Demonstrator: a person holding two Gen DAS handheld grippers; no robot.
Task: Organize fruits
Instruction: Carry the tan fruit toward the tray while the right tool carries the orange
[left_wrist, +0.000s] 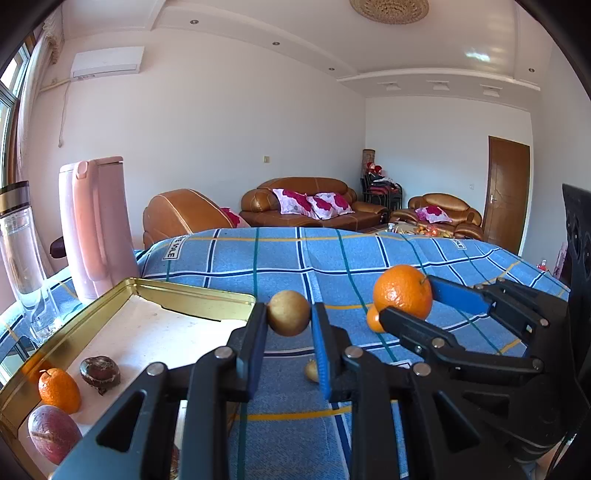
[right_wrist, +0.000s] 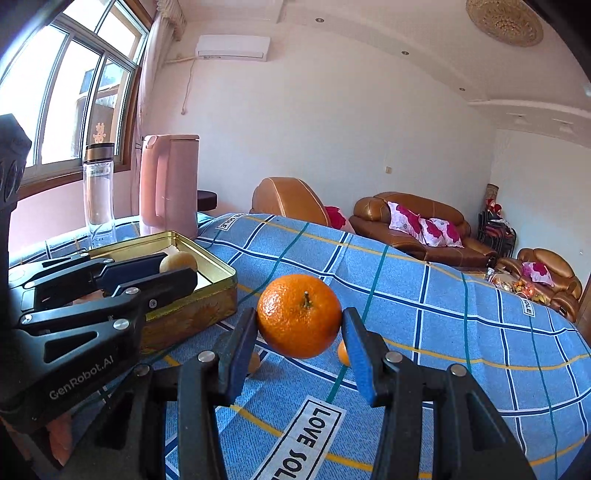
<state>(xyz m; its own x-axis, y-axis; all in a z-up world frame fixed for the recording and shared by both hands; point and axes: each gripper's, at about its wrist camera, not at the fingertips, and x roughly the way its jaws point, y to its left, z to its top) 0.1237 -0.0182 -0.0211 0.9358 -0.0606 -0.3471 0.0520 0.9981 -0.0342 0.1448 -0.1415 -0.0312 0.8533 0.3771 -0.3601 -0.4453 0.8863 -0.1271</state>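
Left wrist view: the left gripper is clamping a small, round, tan-brown fruit between its blue pads, holding it clear of the blue checked cloth. The gripper's own black body is cutting off the near part of the cloth and the near right corner of the gold metal tin. The tin is rectangular, with a shiny rim and a pale, scuffed floor. Inside it, at lower left, a small mandarin, a dark wrinkled chestnut-like fruit and a purplish oval fruit are lying; the oval one is partly cut off by the frame edge. A small tan piece is showing below the right finger, too hidden to identify. To the right, the right gripper is gripping a glossy, dimpled orange; a second small orange fruit is peeking out behind its lower finger.

Right wrist view: the right gripper is clamping the orange, stem upward, above the cloth. Two small orange fruits are mostly hidden behind the fingers. At left, the left gripper is holding the tan fruit over the tin, its pads largely covering the fruit. Behind it, a smooth pink kettle and a clear bottle are standing.
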